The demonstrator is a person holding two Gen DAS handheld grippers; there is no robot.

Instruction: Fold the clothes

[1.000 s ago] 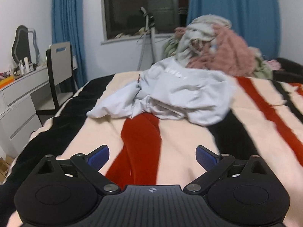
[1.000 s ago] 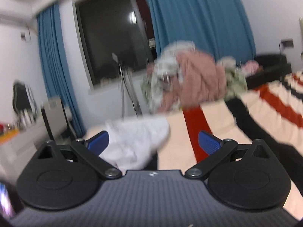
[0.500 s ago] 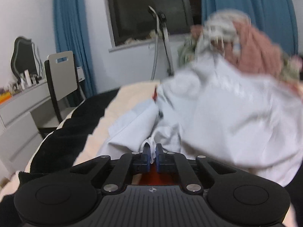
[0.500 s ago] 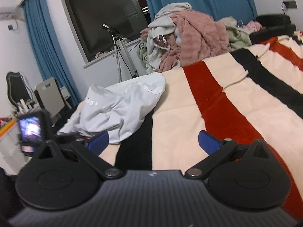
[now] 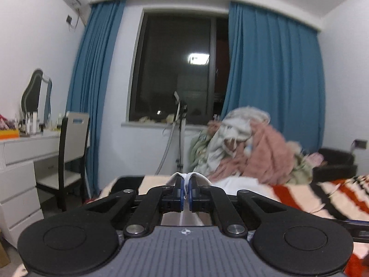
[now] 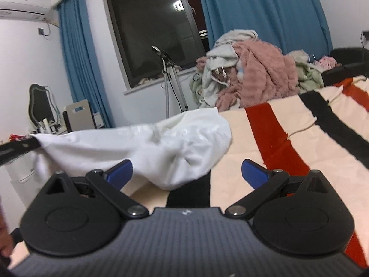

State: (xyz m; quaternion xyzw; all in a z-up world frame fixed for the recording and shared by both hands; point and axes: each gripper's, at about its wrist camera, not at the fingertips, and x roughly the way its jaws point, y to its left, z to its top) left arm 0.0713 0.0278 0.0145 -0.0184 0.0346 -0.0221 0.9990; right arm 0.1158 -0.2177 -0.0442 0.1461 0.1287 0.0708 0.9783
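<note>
Over striped bed (image 6: 265, 143): left gripper (image 5: 186, 188) clenched on white garment (image 6: 143, 145) edge, cloth lifted; right gripper (image 6: 185, 173) fingers spread, empty, just beside garment.

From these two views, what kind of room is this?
Most likely a bedroom: a bed under a striped blanket, a dressing table with a mirror, and a clothes pile by the curtained window.

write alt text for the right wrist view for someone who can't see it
The open right gripper hovers over a striped bed blanket, facing a white garment lifted at its left end by the left gripper. Behind stand a clothes pile, blue curtains and a dark window.
</note>
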